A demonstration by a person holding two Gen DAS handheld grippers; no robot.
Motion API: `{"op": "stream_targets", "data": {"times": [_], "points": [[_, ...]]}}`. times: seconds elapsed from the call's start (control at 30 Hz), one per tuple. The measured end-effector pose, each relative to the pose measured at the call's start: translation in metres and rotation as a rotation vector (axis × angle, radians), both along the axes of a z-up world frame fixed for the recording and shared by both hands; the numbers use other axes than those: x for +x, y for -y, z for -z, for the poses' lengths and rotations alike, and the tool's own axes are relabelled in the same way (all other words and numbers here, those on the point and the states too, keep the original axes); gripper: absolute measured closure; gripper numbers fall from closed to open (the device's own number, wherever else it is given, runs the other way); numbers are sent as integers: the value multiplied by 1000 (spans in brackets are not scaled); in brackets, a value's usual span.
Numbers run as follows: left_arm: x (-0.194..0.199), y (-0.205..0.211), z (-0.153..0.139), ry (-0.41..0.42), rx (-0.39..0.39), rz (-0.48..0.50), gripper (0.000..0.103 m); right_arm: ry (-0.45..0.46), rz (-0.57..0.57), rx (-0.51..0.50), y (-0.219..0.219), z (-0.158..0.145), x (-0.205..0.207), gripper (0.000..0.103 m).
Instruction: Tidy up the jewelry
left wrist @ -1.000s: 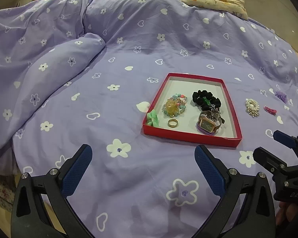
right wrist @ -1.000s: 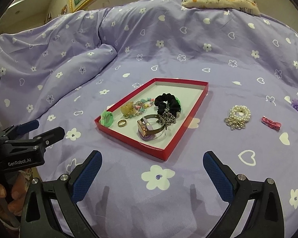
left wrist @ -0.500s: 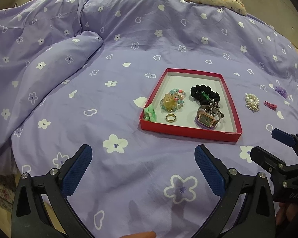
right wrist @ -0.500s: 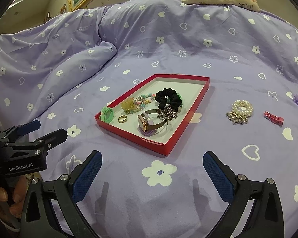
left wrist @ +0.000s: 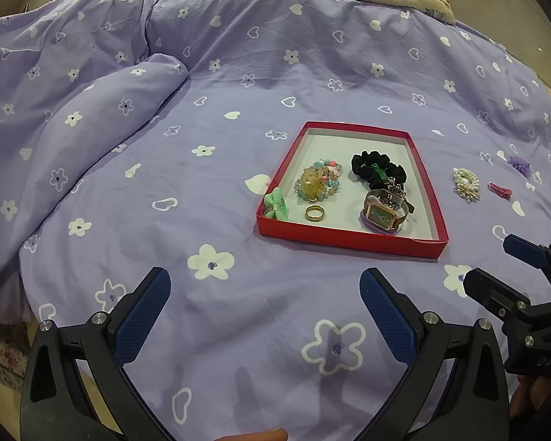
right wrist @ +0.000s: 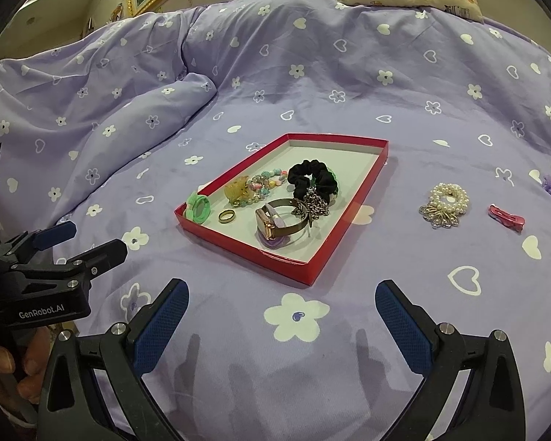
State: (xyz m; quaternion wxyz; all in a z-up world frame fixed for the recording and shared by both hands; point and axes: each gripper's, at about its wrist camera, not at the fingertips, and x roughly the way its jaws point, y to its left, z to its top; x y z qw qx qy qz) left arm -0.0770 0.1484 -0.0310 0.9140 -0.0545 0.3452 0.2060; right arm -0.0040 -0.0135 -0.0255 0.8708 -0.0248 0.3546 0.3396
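Both jaws spread wide, empty, hovering over bedspread (left wrist: 238, 312) short of tray (right wrist: 294, 272). Tray holds watch (right wrist: 272, 226), ring (right wrist: 226, 216), scrunchie (right wrist: 312, 180), beads (left wrist: 317, 183). Pearl piece (right wrist: 444, 204), pink clip (right wrist: 505, 217) loose to tray's right, nearer right gripper (right wrist: 281, 323); likely next pick. Left gripper (left wrist: 264, 312) idle.

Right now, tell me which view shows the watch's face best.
The left wrist view: the watch in the red box faces that camera, so its dark square dial reads plainly. The right wrist view catches the watch edge-on, showing mainly case side and band.
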Motion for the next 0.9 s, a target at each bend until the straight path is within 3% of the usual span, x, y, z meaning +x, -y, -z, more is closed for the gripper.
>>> {"op": "stream_targets", "data": {"times": [0.9], "points": [[0,1,1,-6,2,-5,0,9,-8,-8,-1,-3,-2,0]]}}
